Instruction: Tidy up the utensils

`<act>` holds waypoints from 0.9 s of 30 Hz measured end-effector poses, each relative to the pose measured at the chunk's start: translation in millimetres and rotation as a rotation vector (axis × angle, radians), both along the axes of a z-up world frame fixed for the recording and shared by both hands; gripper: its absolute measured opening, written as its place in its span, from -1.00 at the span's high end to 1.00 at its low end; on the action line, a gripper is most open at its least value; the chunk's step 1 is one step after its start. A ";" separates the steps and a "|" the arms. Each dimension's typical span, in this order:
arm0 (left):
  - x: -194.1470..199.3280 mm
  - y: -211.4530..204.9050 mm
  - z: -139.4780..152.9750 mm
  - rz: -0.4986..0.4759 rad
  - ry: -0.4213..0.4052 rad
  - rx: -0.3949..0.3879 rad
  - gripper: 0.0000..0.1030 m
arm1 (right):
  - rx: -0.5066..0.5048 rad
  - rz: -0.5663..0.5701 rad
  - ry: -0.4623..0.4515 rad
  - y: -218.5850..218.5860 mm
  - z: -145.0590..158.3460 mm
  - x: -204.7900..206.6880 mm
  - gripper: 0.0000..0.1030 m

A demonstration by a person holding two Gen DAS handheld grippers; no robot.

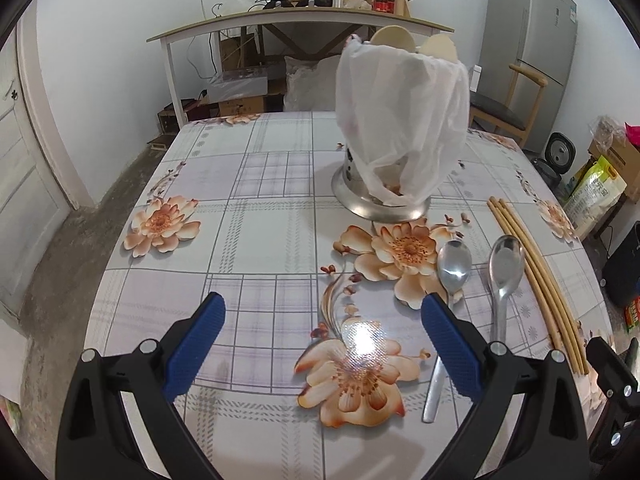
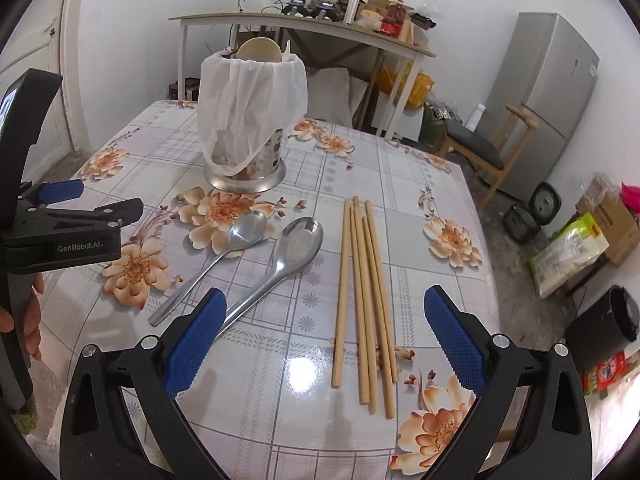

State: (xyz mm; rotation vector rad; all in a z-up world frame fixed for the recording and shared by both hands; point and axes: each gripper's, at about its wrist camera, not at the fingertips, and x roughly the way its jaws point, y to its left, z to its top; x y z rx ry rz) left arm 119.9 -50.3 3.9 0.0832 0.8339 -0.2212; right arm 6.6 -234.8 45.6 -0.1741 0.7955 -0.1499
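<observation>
A floral, checked cloth covers the tabletop (image 2: 280, 360), with a cluttered side table and a grey fridge (image 2: 548, 96) against the white wall behind. Toward the far side stands a steel utensil holder (image 2: 260, 160) draped in a white plastic bag (image 2: 252, 96); pale rounded utensil heads (image 2: 260, 50) poke out of its top — what else it holds is hidden by the bag. In front of it lie two metal spoons (image 2: 296, 248) side by side, bowls up and pointing toward the holder, and just to their right a loose bundle of wooden chopsticks (image 2: 364, 300), all flat on the cloth. The left tongs (image 1: 322, 316) hang spread wide over bare cloth, one spoon handle passing under the right-side finger. The right tongs (image 2: 322, 312) are spread too — empty, hovering above the near ends of the chopsticks.
</observation>
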 end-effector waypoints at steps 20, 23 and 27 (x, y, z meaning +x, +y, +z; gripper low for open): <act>-12.9 -3.1 13.9 -0.033 -0.023 -0.001 -0.88 | 0.070 -0.111 -0.045 -15.8 7.8 -11.5 -0.85; -12.5 -2.2 15.4 -0.039 -0.036 0.006 -0.88 | 0.075 -0.119 -0.067 -14.7 13.6 -11.1 -0.85; -12.5 -0.1 15.6 -0.048 -0.047 0.013 -0.88 | 0.096 -0.119 -0.104 -12.5 20.4 -10.5 -0.85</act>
